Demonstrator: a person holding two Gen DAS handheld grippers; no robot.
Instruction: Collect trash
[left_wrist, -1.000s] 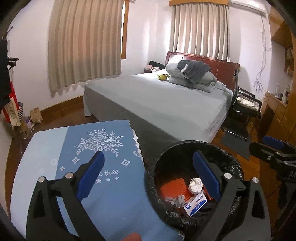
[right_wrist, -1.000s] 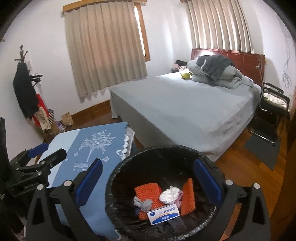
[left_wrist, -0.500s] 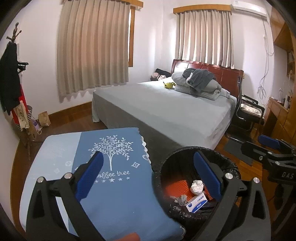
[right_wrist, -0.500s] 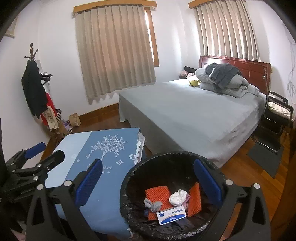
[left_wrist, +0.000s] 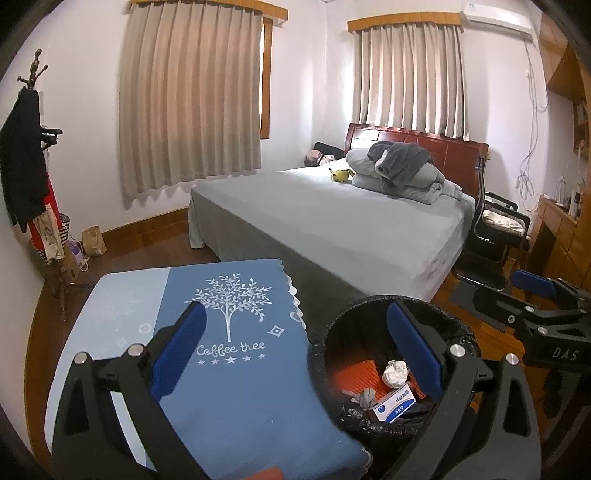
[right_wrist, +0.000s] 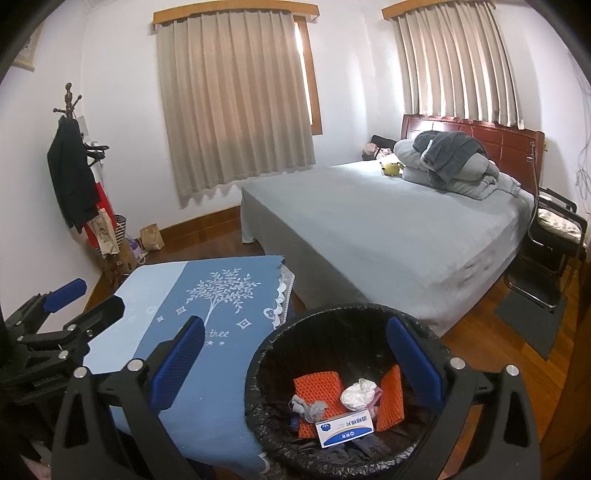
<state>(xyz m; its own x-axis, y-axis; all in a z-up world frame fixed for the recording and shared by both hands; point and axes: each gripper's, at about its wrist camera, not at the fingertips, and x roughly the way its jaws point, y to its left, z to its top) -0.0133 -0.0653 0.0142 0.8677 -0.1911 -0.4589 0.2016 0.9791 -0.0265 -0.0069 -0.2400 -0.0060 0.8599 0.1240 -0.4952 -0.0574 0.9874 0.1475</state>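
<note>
A black-lined trash bin (right_wrist: 258, 365) stands beside a small table. Inside lie orange mesh pieces (right_wrist: 317, 384), a crumpled white tissue (right_wrist: 356, 393), a grey scrap (right_wrist: 308, 406) and a small white-and-blue box (right_wrist: 345, 432). The bin also shows in the left wrist view (left_wrist: 325, 343), with the box (left_wrist: 393, 402) and tissue (left_wrist: 395, 373). My left gripper (left_wrist: 295, 339) is open and empty above the table and bin edge. My right gripper (right_wrist: 295, 350) is open and empty above the bin. Each gripper shows in the other's view: left (right_wrist: 70, 314), right (left_wrist: 539, 302).
The table carries a blue "Coffee tree" cloth (left_wrist: 229, 332). A large grey bed (left_wrist: 332, 218) with folded bedding stands behind. A coat rack with bags (left_wrist: 33, 206) is at the left wall. A black chair (left_wrist: 495, 229) and wooden cabinets are at the right.
Both grippers have risen and tilted up, so more of the room shows and the bin sits lower in view. Both stay open and empty. The trash in the bin has not moved.
</note>
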